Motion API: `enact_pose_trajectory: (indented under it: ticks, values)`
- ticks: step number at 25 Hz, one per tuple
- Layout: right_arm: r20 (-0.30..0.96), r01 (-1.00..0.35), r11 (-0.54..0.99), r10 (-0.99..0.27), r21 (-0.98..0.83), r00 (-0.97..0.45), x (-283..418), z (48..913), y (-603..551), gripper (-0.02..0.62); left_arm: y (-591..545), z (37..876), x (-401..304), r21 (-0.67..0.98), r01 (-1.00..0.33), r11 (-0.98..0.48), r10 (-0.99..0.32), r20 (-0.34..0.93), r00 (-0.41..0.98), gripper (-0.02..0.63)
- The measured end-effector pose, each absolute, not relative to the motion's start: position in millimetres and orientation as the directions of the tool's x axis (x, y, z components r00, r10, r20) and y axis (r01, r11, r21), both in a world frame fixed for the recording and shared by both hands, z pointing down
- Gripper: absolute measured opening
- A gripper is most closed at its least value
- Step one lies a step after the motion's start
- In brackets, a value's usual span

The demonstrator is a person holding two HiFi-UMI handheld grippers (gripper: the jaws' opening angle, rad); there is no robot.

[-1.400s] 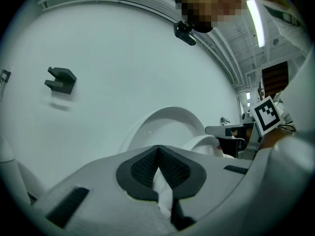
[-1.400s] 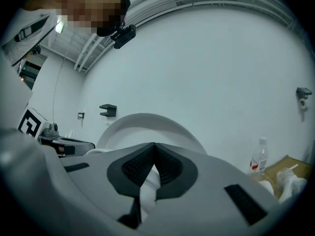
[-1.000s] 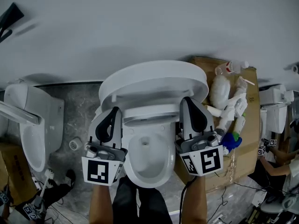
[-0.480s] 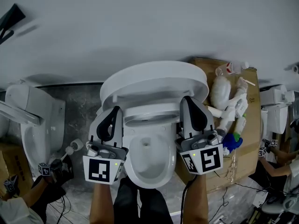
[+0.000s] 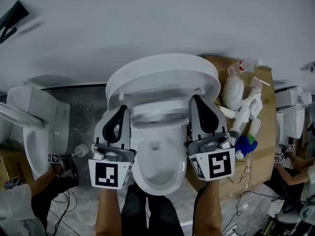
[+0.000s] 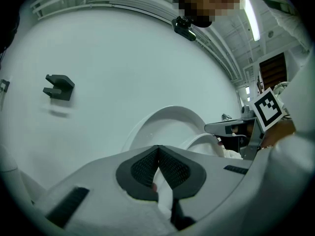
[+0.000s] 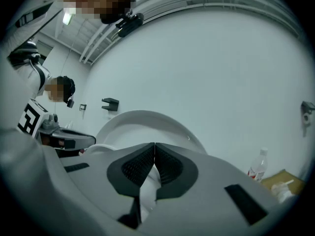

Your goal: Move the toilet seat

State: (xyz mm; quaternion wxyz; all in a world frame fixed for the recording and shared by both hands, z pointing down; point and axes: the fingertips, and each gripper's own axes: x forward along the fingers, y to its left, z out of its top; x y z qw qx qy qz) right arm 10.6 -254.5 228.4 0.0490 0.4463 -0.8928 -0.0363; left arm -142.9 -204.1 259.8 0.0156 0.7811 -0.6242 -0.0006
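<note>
Head view: toilet seat [image 5: 156, 113] is at frame ctr, tilted partway up btwn the upright lid [image 5: 162, 75] behind it and the bowl [image 5: 158, 171] below.

Left tool [image 5: 120, 116] is on the seat's left side, right tool [image 5: 199, 107] on its right side.

Left gripper view: its pads [image 6: 140, 168] meet at the tips, w/ a thin white edge pinched btwn them lower down. That's prob. the seat rim, though the view is v. tight.

Right gripper view: same here, pads [image 7: 170, 166] meet at the tips and clamp a white edge.

Right of frame: cardboard box [image 5: 266, 129] w/ a plastic bottle [image 5: 242, 69] & white bags on it.

Left of frame: second toilet [image 5: 37, 127]. Lower left: another person's arm [image 5: 43, 177].
</note>
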Motion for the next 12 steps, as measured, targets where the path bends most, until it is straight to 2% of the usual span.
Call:
enact_pose_trajectory:
  ticks: [6, 12]
  values:
    - [0.04, -0.767, 0.63, -0.775, 0.123, -0.631, 10.1, 215.3, -225.8, 0.012, -189.1, 245.3, -127.6, 0.041, -0.963, -0.267, -0.963, 0.01, 0.268, 0.009]
    - [0.047, -0.758, 0.645, -0.764, 0.099, -0.643, 23.0, 214.5, -185.2, 0.012, -155.6, 227.1, -100.1, 0.054, -0.92, -0.388, -0.921, -0.044, 0.386, 0.009]
